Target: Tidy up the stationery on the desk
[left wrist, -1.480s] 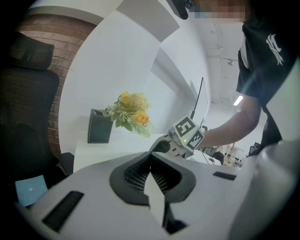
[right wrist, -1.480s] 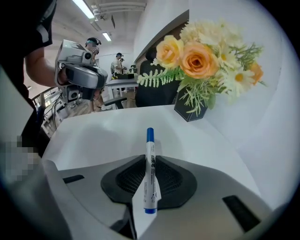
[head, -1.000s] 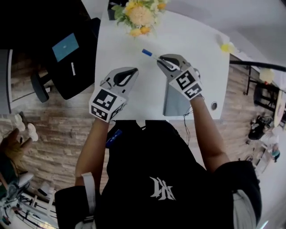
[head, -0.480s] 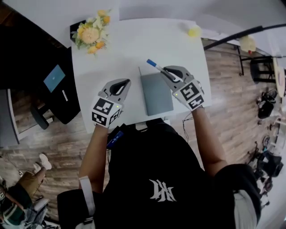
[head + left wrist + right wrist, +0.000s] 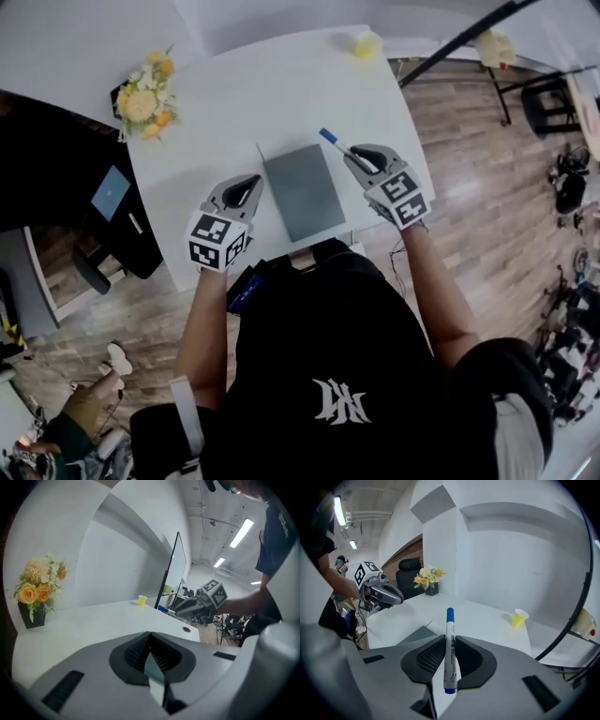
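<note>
The head view looks down on a white counter (image 5: 281,103) with a person in a black shirt (image 5: 328,356) standing at its near edge. A flat grey book (image 5: 302,190) lies on the counter in front of the person, between the two claws.

The right claw (image 5: 359,155) is closed tight on a white marker pen with a blue cap (image 5: 336,145). The pen sticks out past the tips of the claw. Its blue cap points away from the person, over the counter near the far right corner of the grey book. In the right gripper view the pen lies straight along the middle of the claw, pinched between the two black pads. The blue cap is at the far end, and a little blue shows at the near end too.

The left claw (image 5: 251,181) is just beside the left edge of the grey book. In the left gripper view its two sides are closed together at the tips, and it has nothing in it.

A bunch of yellow and orange flowers in a black pot (image 5: 142,101) stands at the far left corner of the counter. A small yellow cup (image 5: 367,43) stands near the far edge on the right, well apart from the claws.
</note>
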`<state>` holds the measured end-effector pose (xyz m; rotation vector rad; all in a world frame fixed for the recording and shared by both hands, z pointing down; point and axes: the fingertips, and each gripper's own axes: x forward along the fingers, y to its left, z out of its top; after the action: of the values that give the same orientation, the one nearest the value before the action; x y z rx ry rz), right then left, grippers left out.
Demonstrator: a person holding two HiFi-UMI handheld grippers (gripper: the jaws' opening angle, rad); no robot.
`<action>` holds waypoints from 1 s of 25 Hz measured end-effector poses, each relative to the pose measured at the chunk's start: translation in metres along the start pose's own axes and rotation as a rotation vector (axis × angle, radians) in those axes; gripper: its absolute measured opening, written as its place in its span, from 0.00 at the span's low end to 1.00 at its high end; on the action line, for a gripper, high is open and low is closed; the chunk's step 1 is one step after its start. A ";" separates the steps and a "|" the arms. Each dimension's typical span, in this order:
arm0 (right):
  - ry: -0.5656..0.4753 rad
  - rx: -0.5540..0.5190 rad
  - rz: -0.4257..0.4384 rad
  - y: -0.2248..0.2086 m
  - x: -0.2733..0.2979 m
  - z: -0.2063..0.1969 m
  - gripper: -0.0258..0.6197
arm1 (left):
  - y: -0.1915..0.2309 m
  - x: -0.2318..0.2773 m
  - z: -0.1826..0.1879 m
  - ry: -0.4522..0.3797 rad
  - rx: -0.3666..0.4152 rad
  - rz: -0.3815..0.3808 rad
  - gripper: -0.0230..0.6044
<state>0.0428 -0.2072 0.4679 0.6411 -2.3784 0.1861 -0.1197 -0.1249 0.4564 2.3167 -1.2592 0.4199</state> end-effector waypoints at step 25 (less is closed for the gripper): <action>0.180 0.530 -0.004 0.019 0.032 -0.115 0.18 | -0.025 0.036 -0.041 0.154 0.017 -0.068 0.04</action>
<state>0.0770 -0.1698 0.5771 0.8278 -2.1547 0.8546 -0.0818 -0.1163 0.5018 2.2855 -1.1042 0.5758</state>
